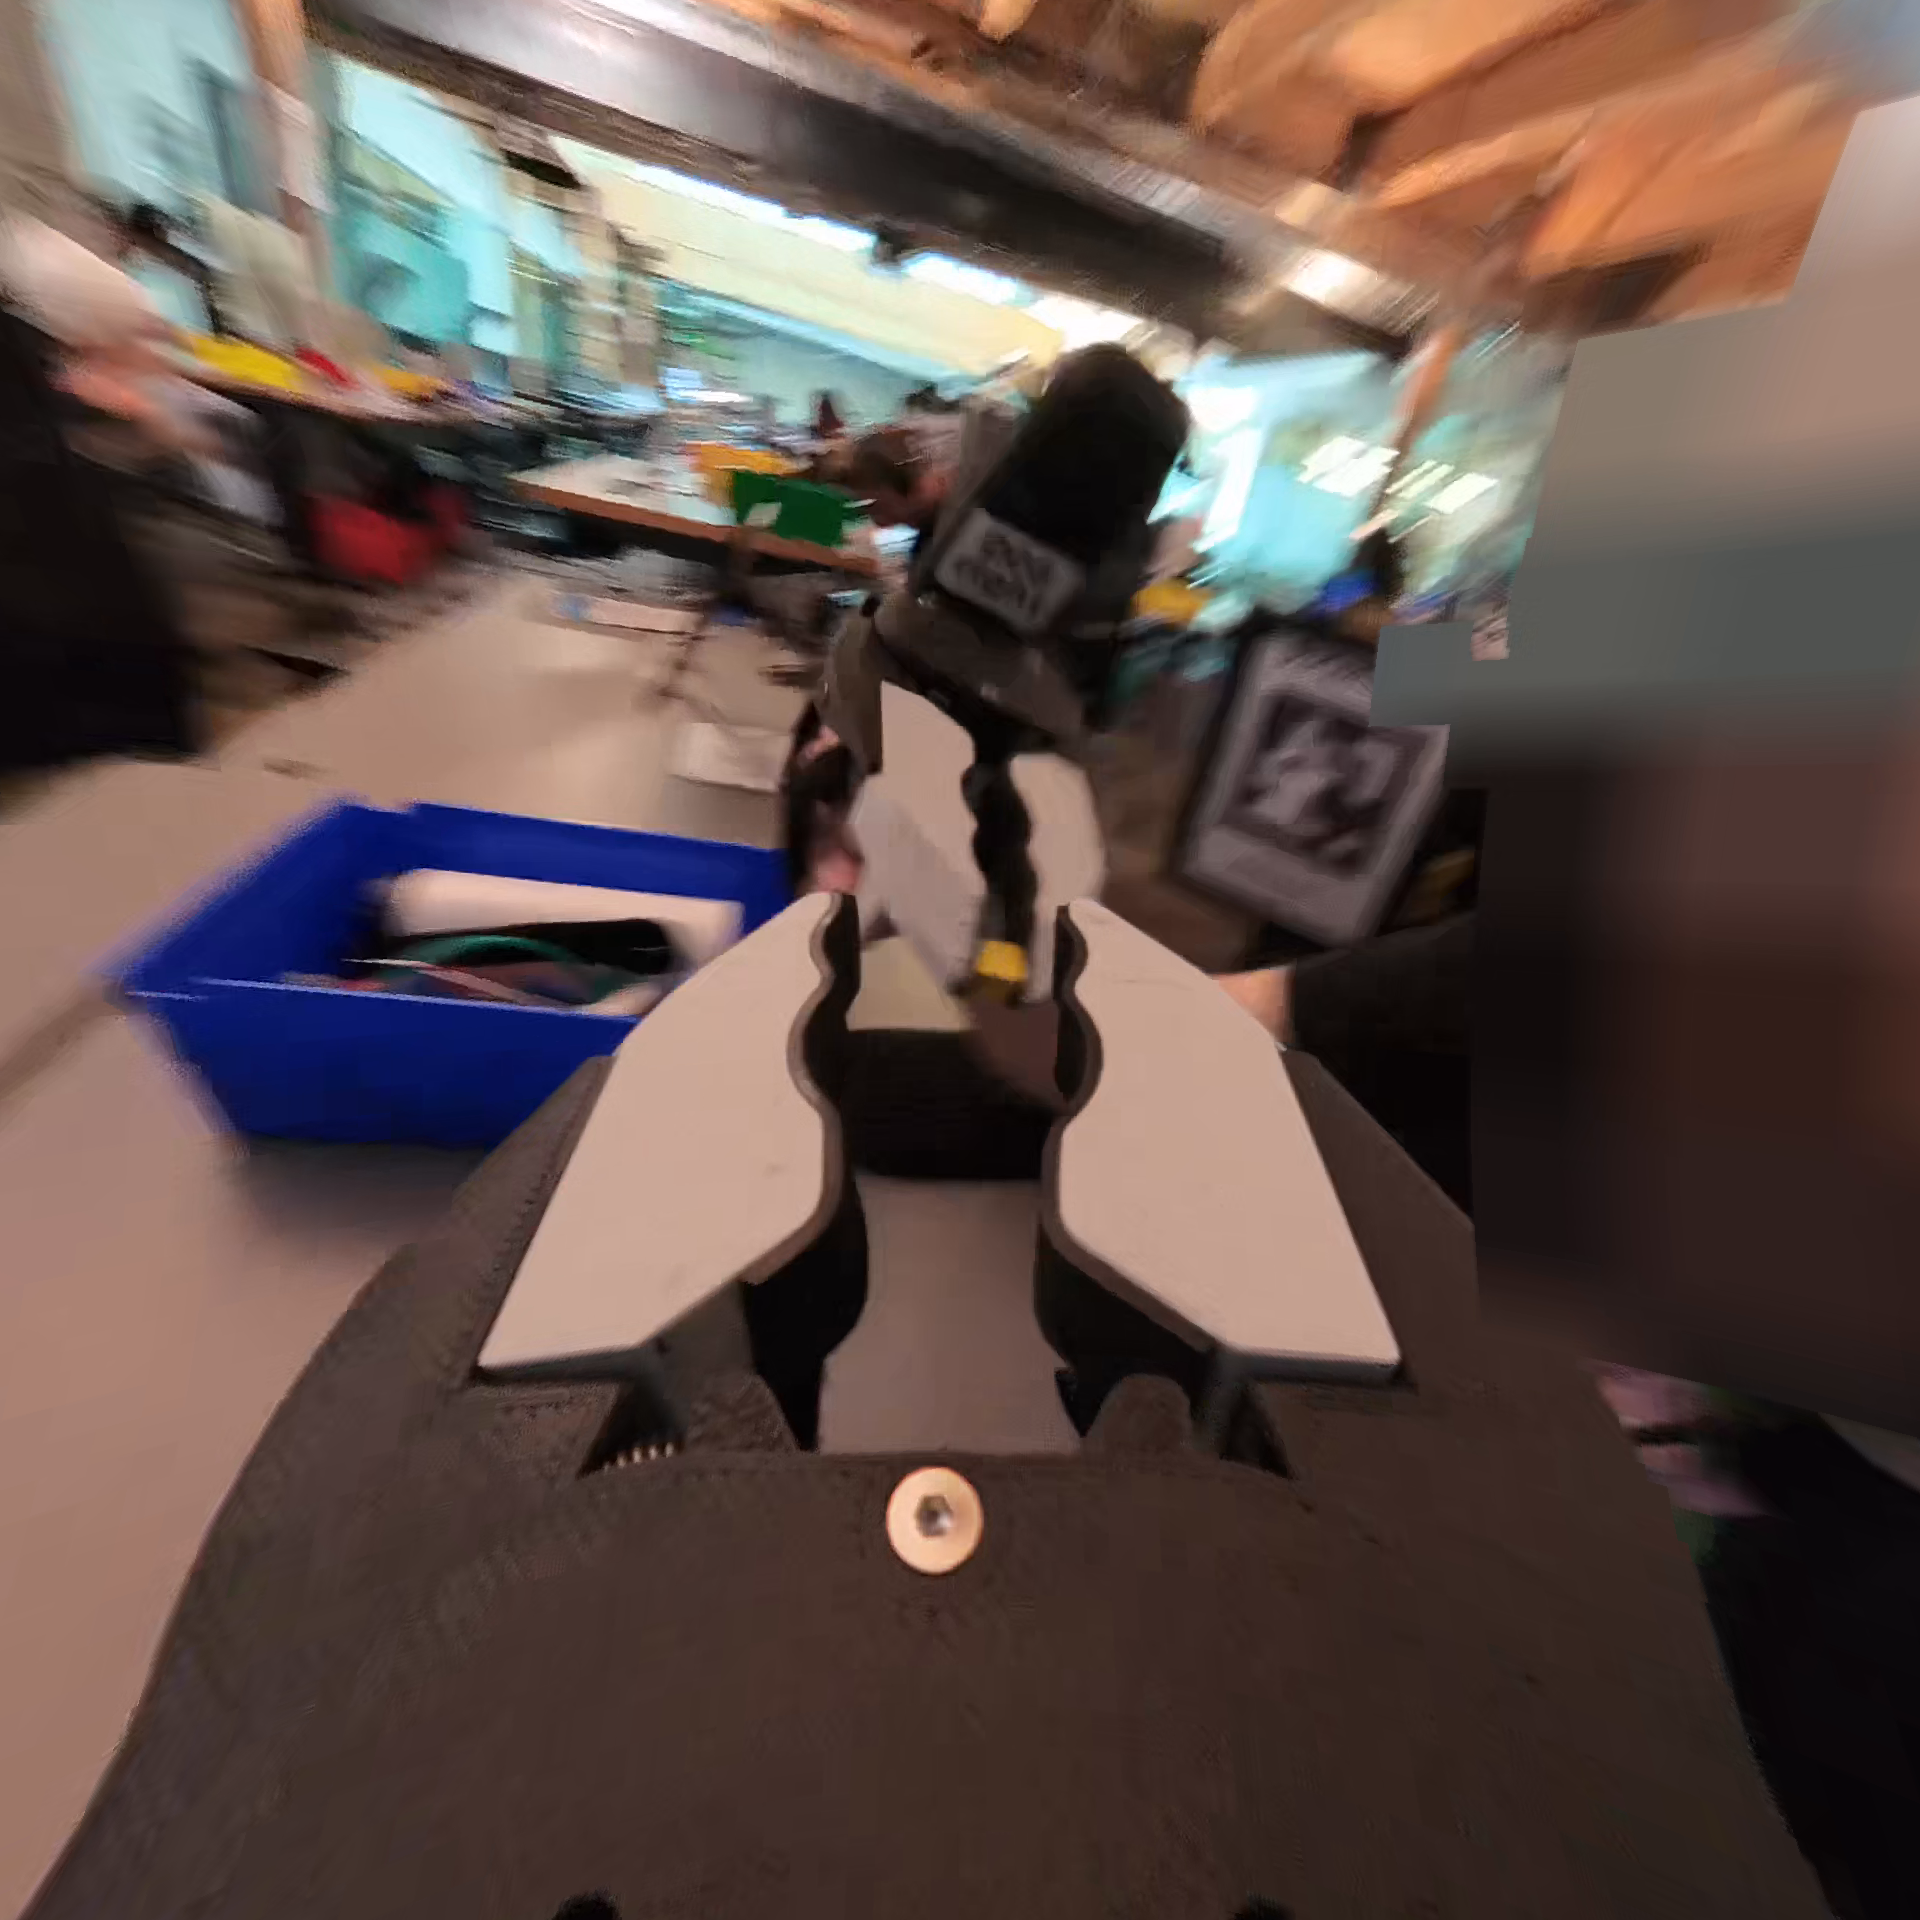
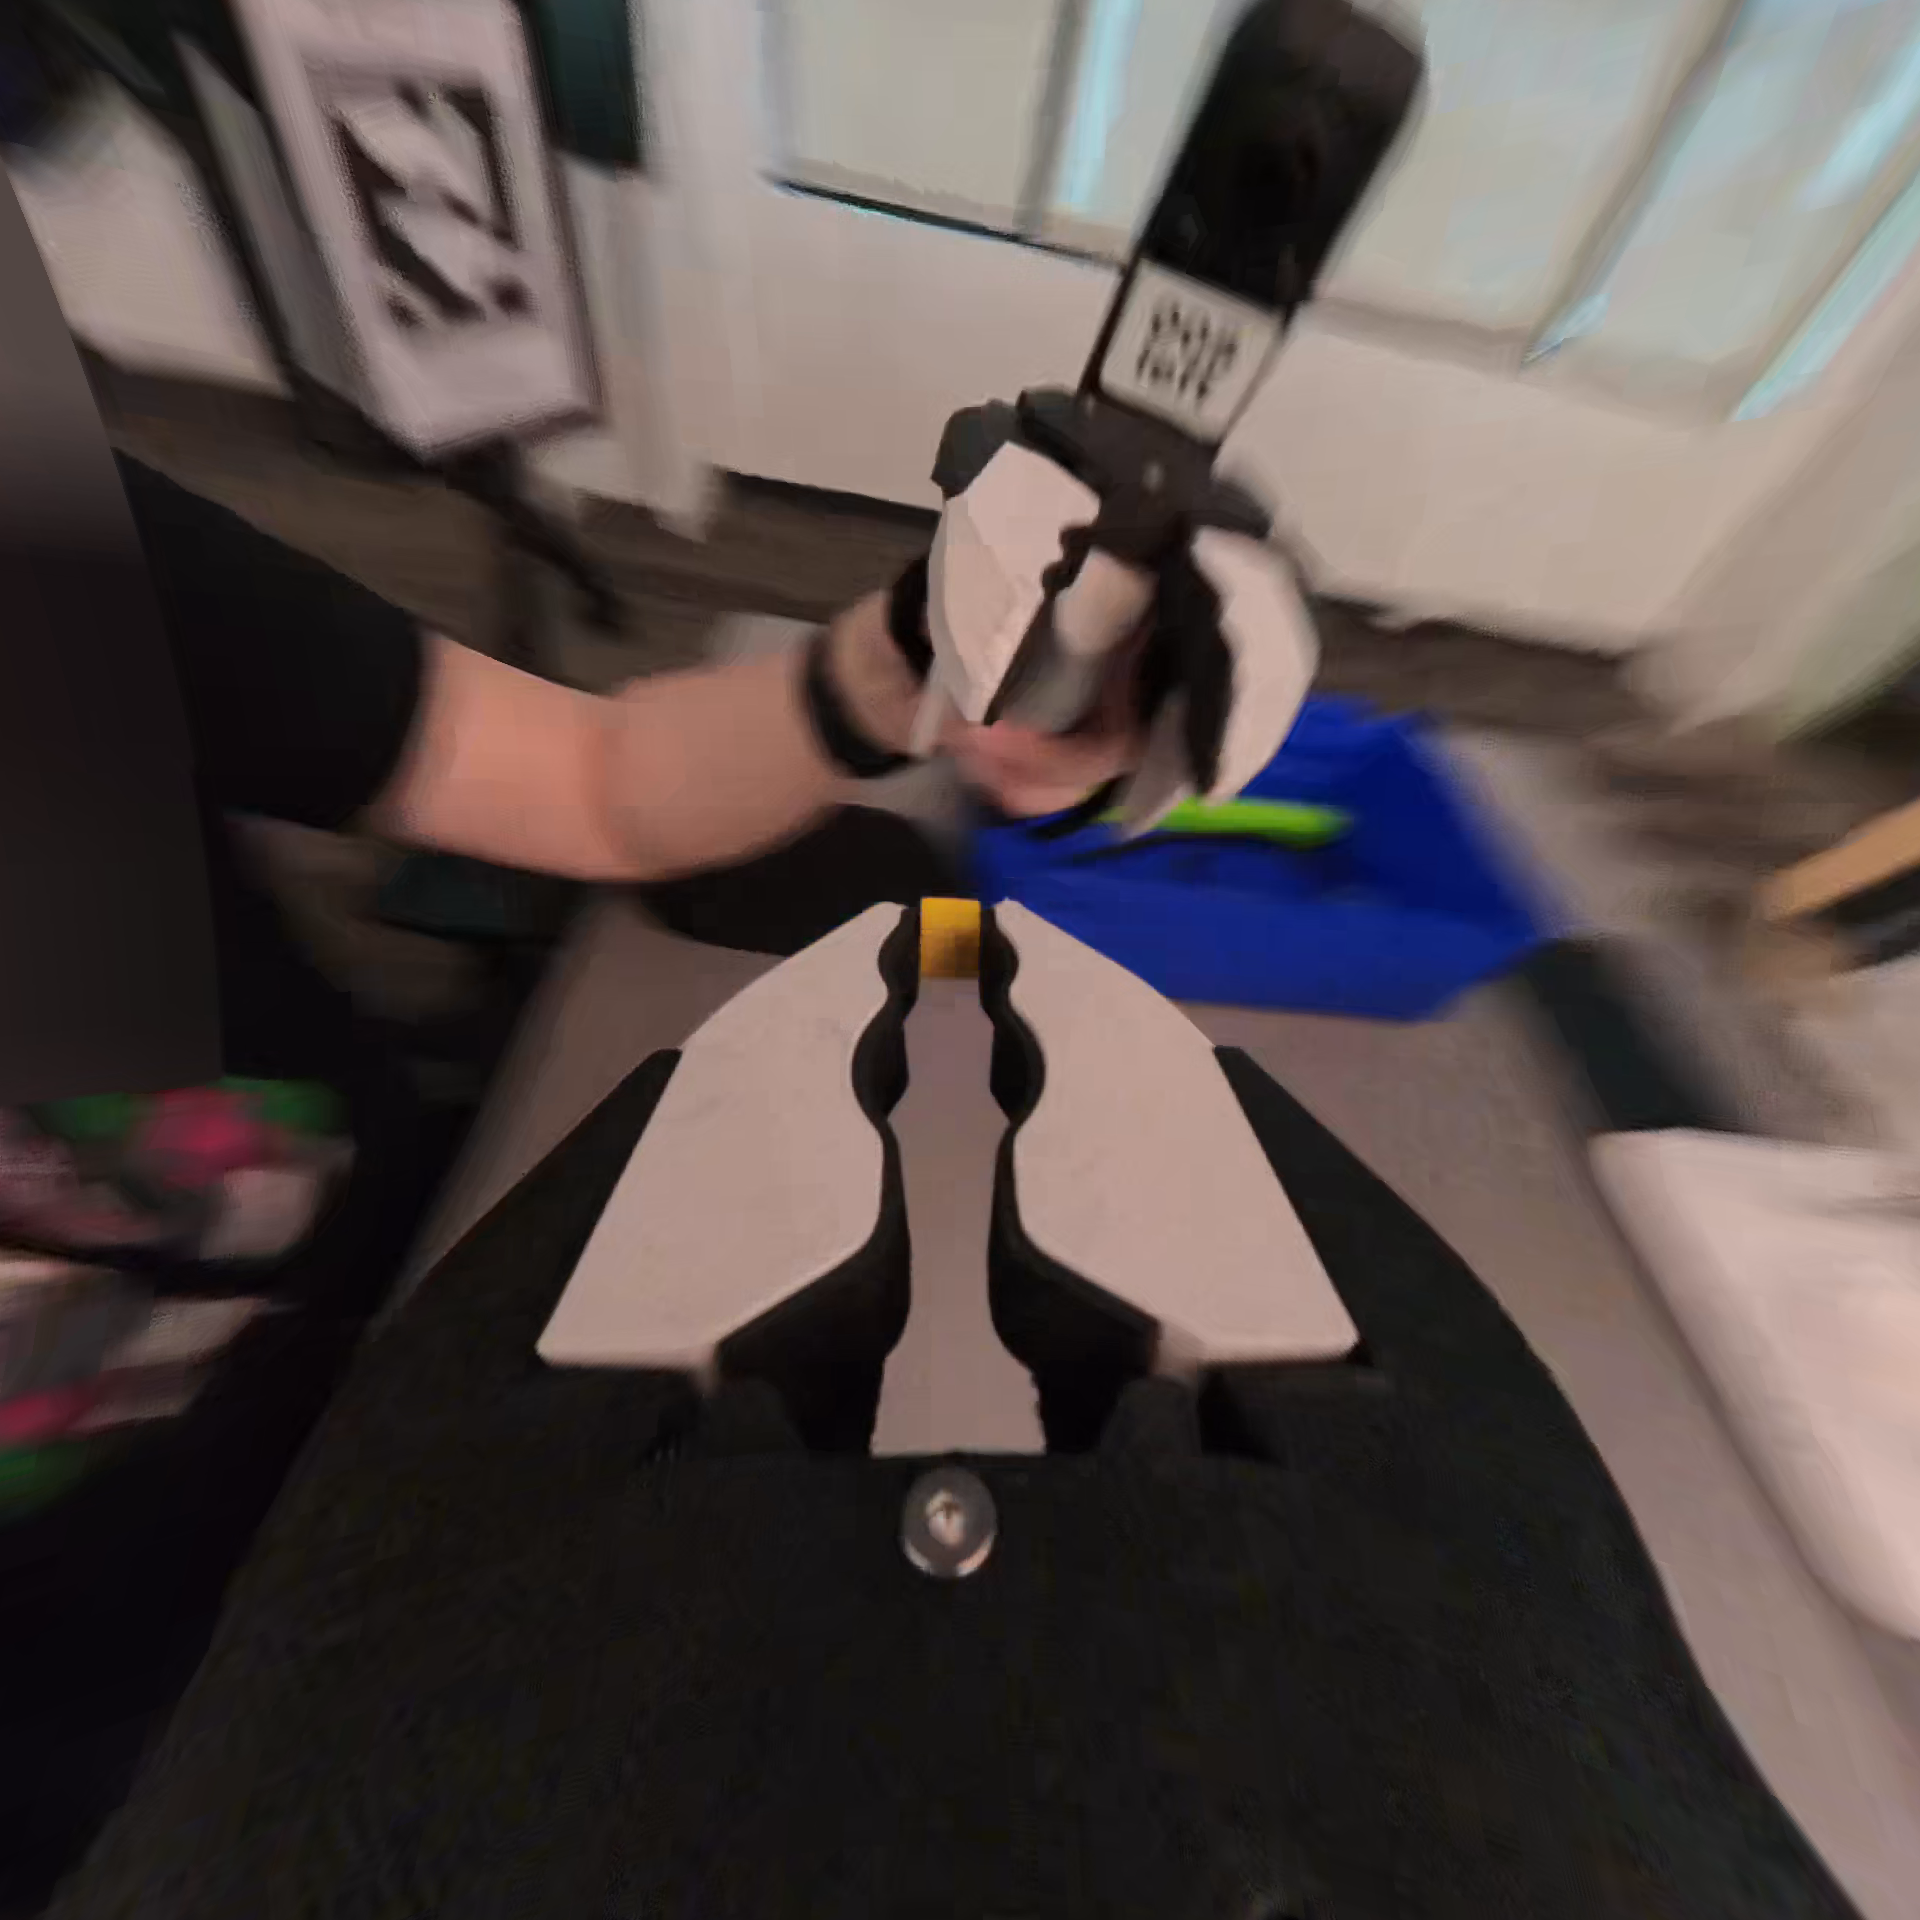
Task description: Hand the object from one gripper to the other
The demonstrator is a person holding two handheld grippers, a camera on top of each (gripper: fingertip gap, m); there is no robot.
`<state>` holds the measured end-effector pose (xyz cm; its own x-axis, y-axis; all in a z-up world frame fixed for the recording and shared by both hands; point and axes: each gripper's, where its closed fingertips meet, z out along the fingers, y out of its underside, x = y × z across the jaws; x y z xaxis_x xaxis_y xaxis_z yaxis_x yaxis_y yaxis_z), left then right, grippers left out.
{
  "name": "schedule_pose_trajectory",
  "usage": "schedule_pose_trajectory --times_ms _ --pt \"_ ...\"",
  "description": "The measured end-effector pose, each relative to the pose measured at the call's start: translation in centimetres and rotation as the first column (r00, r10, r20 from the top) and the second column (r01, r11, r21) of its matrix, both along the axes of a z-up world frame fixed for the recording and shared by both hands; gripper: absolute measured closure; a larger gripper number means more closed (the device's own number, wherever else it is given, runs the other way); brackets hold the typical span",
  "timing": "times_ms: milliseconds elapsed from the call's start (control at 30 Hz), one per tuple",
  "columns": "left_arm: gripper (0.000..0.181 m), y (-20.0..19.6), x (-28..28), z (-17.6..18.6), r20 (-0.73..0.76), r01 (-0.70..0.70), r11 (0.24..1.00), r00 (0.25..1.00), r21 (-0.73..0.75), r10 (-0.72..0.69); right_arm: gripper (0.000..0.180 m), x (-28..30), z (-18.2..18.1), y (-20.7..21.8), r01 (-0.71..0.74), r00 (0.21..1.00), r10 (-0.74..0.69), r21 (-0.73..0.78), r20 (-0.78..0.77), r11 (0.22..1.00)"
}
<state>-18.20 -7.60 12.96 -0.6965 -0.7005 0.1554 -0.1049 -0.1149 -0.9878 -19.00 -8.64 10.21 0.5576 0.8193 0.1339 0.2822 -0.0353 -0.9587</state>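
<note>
Motion blur softens the left wrist view. The left gripper (image 1: 954,935) fills the lower half, its 2 grey fingers (image 1: 717,1101) parted with a clear gap and nothing between them, so the jaws are released. Past their tips hangs the right gripper (image 1: 992,935), pointing down toward the desk (image 1: 156,1299), with a small yellow block (image 1: 1000,964) pinched at its tips. The block sits just beyond the left fingertips and close to the right-hand finger, outside the left jaws. To the left, a blue bin (image 1: 416,1049) rests on the desk holding mixed items too blurred to name. A framed black-and-white marker board (image 1: 1314,800) leans behind.

In the right wrist view, the right gripper (image 2: 951,940) has its 2 grey fingers (image 2: 769,1132) drawn close, and the yellow block (image 2: 950,937) is wedged right at the very tips, touched by the finger on each side: the jaws are clenched on it. Farther off, the left gripper (image 2: 1101,769) is held by a hand (image 2: 1023,764) with a bare forearm, its fingers spread and empty above the blue bin (image 2: 1278,935), well apart from the block. A marker board (image 2: 426,208) stands at upper left.
</note>
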Motion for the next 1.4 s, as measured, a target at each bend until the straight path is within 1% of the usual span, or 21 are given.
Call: schedule_pose_trajectory --times_ms 33,67,100,133,167,200,267,333,467,567,633,767,967,1133,1267,1333,1400 --pt "0.141 0.2 0.1 -0.3 0.064 -0.075 0.991 0.996 0.111 0.068 0.168 0.1 -0.3 -0.7 -0.107 0.987 0.084 -0.175 -0.135 0.979" --pt "0.136 0.0 -0.2 -0.6 0.135 -0.123 0.973 0.986 0.194 0.098 0.168 0.2 -0.6 -1.4 -0.223 0.957 0.145 -0.316 -0.252 0.922" --pt "0.135 -0.5 -0.6 -0.9 0.203 -0.144 0.956 0.975 0.256 0.093 0.168 0.6 -1.1 -1.8 -0.301 0.932 0.176 -0.406 -0.318 0.863" --pt "0.137 -1.4 -1.1 -1.3 0.253 -0.136 0.94 0.966 0.311 0.056 0.168 0.9 -1.9 -2.0 -0.338 0.921 0.192 -0.452 -0.339 0.825" --pt "0.14 -2.3 -1.4 -2.0 0.266 -0.111 0.923 0.964 0.367 0.01 0.168 1.1 -2.8 -2.3 -0.361 0.919 0.216 -0.482 -0.329 0.798" --pt "0.141 -3.0 -1.4 -2.9 0.244 -0.087 0.903 0.97 0.421 -0.02 0.168 1.0 -3.6 -2.7 -0.38 0.917 0.247 -0.502 -0.313 0.777" --pt "0.137 -3.9 -0.8 -4.8 0.191 -0.07 0.851 0.981 0.521 -0.036 0.168 0.6 -4.5 -3.6 -0.419 0.906 0.303 -0.538 -0.294 0.731" --pt "0.139 -4.7 -0.3 -6.3 0.191 -0.074 0.8 0.98 0.595 -0.051 0.167 0.0 -5.0 -4.2 -0.439 0.898 0.33 -0.569 -0.291 0.695" --pt "0.152 -6.2 0.1 -8.2 0.183 -0.057 0.73 0.979 0.681 -0.094 0.167 -1.1 -6.3 -5.3 -0.463 0.884 0.375 -0.644 -0.28 0.609" --pt "0.155 -6.9 -0.2 -9.1 0.161 -0.029 0.696 0.979 0.717 -0.125 0.167 -1.4 -7.0 -5.7 -0.472 0.875 0.388 -0.694 -0.291 0.544" --pt "0.156 -7.0 -0.3 -9.5 0.142 -0.017 0.679 0.981 0.734 -0.129 0.167 -1.5 -7.3 -5.6 -0.468 0.875 0.382 -0.717 -0.297 0.517" --pt "0.158 -6.6 -0.3 -9.9 0.124 -0.013 0.66 0.985 0.751 -0.122 0.168 -1.5 -7.7 -5.2 -0.45 0.886 0.36 -0.733 -0.293 0.51" --pt "0.162 -6.4 -0.4 -9.8 0.129 -0.022 0.653 0.985 0.757 -0.115 0.168 -1.2 -7.5 -4.2 -0.414 0.907 0.32 -0.718 -0.274 0.559" --pt "0.166 -6.7 -0.3 -10.6 0.095 0.009 0.652 0.988 0.758 -0.123 0.168 -1.2 -8.1 -4.7 -0.403 0.907 0.343 -0.733 -0.243 0.547" --pt "0.167 -6.4 0.0 -10.5 0.102 -0.016 0.632 0.99 0.775 -0.1 0.168 -1.1 -8.0 -4.5 -0.398 0.912 0.327 -0.733 -0.249 0.552" --pt "0.169 -6.3 0.1 -10.4 0.111 -0.032 0.617 0.99 0.786 -0.09 0.167 -0.9 -7.8 -4.4 -0.396 0.913 0.325 -0.721 -0.245 0.569" --pt "0.17 -5.9 0.4 -10.0 0.131 -0.068 0.601 0.989 0.796 -0.062 0.167 -0.6 -7.4 -4.0 -0.383 0.921 0.308 -0.697 -0.238 0.606"
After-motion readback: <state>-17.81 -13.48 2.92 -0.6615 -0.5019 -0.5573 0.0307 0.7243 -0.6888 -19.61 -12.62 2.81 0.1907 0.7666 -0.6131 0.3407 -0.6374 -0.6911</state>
